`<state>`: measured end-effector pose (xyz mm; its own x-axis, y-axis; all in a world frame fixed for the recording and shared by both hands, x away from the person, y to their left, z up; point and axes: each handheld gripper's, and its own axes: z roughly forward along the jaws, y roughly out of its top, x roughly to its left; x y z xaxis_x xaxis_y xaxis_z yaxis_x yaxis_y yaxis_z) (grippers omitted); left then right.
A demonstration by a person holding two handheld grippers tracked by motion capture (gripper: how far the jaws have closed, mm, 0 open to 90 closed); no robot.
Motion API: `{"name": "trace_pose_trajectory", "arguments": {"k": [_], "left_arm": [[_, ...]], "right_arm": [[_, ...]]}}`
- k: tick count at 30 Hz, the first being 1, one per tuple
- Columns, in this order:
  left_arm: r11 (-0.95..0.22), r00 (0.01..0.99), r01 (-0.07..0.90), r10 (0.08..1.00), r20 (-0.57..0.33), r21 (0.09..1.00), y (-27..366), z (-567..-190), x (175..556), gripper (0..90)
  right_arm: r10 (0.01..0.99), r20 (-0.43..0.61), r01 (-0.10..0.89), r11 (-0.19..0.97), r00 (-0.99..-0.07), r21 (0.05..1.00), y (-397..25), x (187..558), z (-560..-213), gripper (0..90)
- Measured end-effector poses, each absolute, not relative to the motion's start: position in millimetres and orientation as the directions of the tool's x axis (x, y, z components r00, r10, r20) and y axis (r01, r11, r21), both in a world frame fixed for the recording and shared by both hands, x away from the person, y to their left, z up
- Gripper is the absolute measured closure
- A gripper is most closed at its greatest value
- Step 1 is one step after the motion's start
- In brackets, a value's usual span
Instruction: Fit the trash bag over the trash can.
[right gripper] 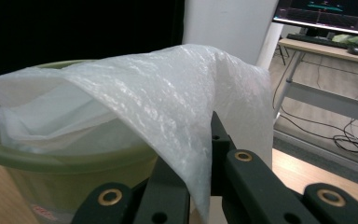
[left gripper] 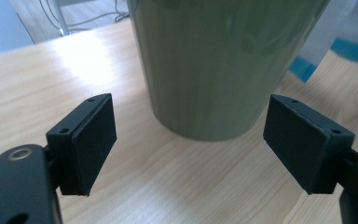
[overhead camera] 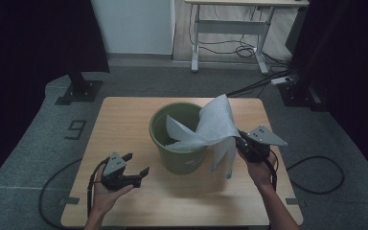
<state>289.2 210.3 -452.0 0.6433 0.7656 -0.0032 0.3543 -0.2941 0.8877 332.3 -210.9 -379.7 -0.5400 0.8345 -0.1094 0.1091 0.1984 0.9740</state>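
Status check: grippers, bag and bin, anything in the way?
Left gripper open, empty, facing green bin. Right gripper shut on white bag, half inside bin. Nothing blocking.

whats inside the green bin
Part of the white plastic bag lies inside the green bin, its other end pinched by the right hand-held gripper. The bag hides the bin's bottom.

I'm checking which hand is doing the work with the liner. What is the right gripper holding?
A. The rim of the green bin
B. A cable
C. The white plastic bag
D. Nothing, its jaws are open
C. The right gripper is shut on the white plastic bag, which drapes from its jaws over the rim of the green bin; the left gripper is open and holds nothing.
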Motion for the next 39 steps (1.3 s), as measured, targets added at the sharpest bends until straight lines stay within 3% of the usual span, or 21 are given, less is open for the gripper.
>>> {"name": "trace_pose_trajectory", "arguments": {"k": [19, 30, 39], "left_arm": [[-0.272, 0.664, 0.293, 0.748, 0.010, 0.917, 194, -408, 295, 16.2], [-0.176, 0.601, 0.311, 0.798, -0.050, 0.934, 179, -388, 302, 16.2], [-0.185, 0.633, 0.298, 0.772, -0.049, 0.936, 153, -380, 303, 16.2]], "right_arm": [[0.799, -0.116, 0.134, 0.238, -0.590, 0.962, -190, 337, -370, 88.6], [0.794, -0.120, 0.148, 0.256, -0.596, 0.955, -180, 339, -362, 88.6], [0.791, -0.129, 0.163, 0.278, -0.597, 0.947, -169, 341, -357, 88.6]]}}
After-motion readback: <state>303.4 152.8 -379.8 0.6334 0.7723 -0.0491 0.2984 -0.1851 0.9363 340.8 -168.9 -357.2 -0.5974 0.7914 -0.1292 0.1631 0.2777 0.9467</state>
